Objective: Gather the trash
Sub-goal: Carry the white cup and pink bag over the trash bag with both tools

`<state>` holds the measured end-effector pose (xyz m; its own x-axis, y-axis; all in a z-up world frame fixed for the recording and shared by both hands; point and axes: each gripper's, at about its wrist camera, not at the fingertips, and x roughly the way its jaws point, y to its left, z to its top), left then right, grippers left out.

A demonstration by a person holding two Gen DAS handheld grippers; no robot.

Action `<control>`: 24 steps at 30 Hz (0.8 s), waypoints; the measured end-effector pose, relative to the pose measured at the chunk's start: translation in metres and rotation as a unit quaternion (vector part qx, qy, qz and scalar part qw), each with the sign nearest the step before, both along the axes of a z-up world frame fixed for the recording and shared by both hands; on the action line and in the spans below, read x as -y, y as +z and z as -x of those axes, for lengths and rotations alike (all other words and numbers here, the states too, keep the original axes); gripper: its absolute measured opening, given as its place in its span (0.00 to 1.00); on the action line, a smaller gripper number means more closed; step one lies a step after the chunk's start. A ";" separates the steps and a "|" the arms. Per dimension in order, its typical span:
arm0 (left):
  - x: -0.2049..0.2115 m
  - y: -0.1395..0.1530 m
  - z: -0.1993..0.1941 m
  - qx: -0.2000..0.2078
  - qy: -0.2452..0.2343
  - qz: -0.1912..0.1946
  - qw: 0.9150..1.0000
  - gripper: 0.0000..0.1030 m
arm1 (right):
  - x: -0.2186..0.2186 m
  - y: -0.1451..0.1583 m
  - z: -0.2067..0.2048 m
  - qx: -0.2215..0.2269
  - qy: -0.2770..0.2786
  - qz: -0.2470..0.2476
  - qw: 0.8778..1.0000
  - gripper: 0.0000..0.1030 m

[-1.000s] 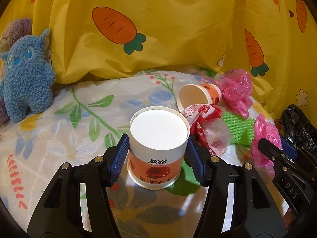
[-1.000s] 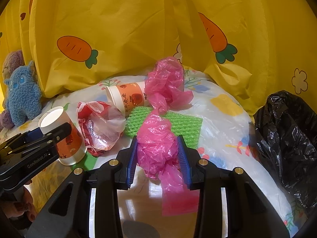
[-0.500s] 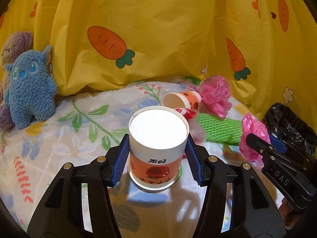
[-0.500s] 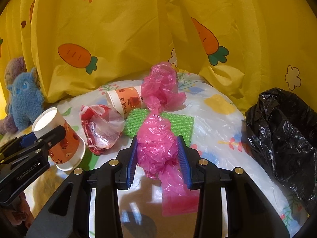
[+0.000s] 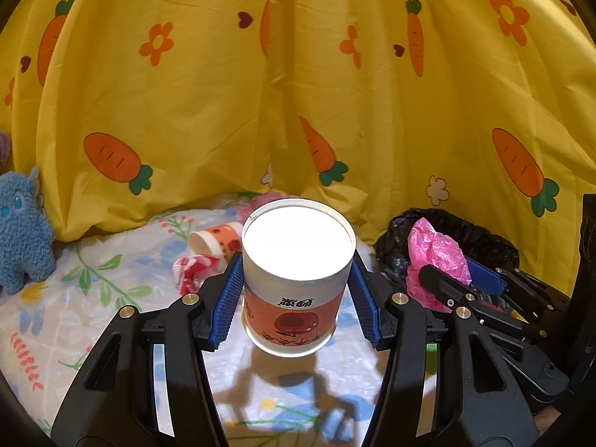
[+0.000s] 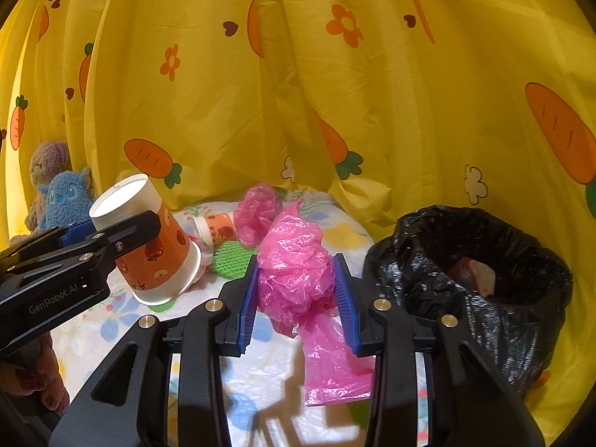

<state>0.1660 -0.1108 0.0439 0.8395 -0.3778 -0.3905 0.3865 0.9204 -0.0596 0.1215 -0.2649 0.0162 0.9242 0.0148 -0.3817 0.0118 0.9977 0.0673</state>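
Trash is gathered in both grippers, clear of the flowered sheet (image 5: 93, 298) below. The black trash bag (image 6: 465, 279) stands open just to the right of the right gripper (image 6: 296, 290); a reddish scrap lies inside it, too dim to identify. The left gripper (image 5: 296, 287) clamps its blue pads (image 5: 227, 298) on the sides of a paper cup (image 5: 296, 279), partly closed to the cup's width. In the left wrist view the cup's white mouth faces the camera and looks empty; in the right wrist view the cup (image 6: 149, 246) hangs tilted, mouth up and to the left. The right gripper pinches a crumpled pink plastic bag (image 6: 298, 272) between its pads, a loose tail hanging beneath the fingers.

Ahead of the left gripper a second paper cup (image 5: 216, 240) lies on its side, mouth to the left, with a red-and-white wrapper (image 5: 193, 266) just in front of it. Beyond the right gripper sit a green foam net (image 6: 232, 259) and another pink bag (image 6: 257, 212). A blue plush toy (image 5: 22, 234) sits far left against the yellow carrot-print curtain (image 5: 298, 93).

Both grippers point slightly downward, side by side. A hand (image 6: 44, 383) shows under the left gripper. That gripper's side reads "GenRobot.AI". The held cup carries dark Chinese characters that I cannot read.
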 end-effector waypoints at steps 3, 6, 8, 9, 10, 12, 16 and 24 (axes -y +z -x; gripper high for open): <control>0.022 0.002 0.004 0.000 -0.023 -0.001 1.000 0.52 | 0.017 0.003 0.006 0.007 -0.023 0.011 1.000 0.37; 0.040 0.002 0.002 -0.005 -0.043 0.005 0.999 0.52 | 0.036 0.005 0.010 0.018 -0.055 0.032 0.998 0.37; 0.055 0.004 -0.001 -0.005 -0.056 0.006 0.998 0.52 | 0.048 0.007 0.011 0.023 -0.081 0.047 0.995 0.37; 0.064 0.005 -0.003 -0.004 -0.063 0.007 0.998 0.52 | 0.055 0.008 0.010 0.026 -0.095 0.054 0.994 0.37; 0.072 0.006 -0.006 -0.004 -0.070 0.009 0.998 0.52 | 0.060 0.009 0.009 0.027 -0.105 0.059 0.992 0.38; 0.089 0.008 -0.013 -0.003 -0.083 0.015 0.996 0.52 | 0.076 0.009 0.004 0.025 -0.128 0.059 0.990 0.38; 0.122 0.007 -0.035 -0.004 -0.113 0.024 0.993 0.52 | 0.102 0.002 -0.011 0.008 -0.160 0.054 0.986 0.38; 0.183 -0.003 -0.067 0.002 -0.172 0.024 0.985 0.53 | 0.129 -0.012 -0.033 -0.013 -0.187 0.071 0.980 0.39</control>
<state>0.2329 -0.2938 0.0406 0.6594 -0.6586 -0.3625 0.6759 0.7305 -0.0978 0.1550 -0.3935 0.0045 0.8442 -0.3785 -0.3794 0.3787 0.9223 -0.0776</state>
